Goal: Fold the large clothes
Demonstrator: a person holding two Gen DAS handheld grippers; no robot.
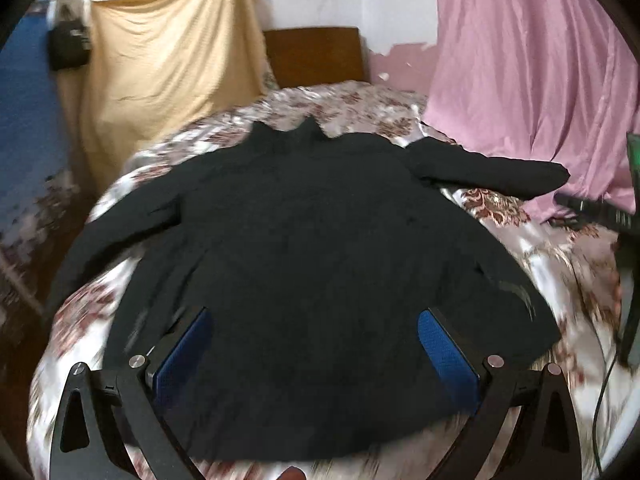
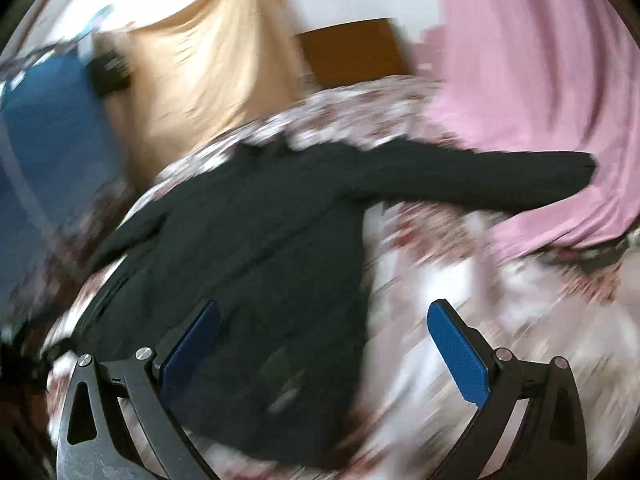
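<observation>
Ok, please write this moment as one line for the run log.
stage: before first fold | jacket: flat on bed, sleeves out | left gripper: open, empty | right gripper: open, empty, view blurred

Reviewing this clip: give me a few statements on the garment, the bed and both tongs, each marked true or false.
1. The black long-sleeved jacket lies spread on the floral-patterned bedspread. True.
2. The left tongs are clamped on the hem. False: open, holding nothing.
3. The right tongs are open. True.
4. The jacket's sleeve is folded across its body. False: it stretches out toward the pink draped cloth.
</observation>
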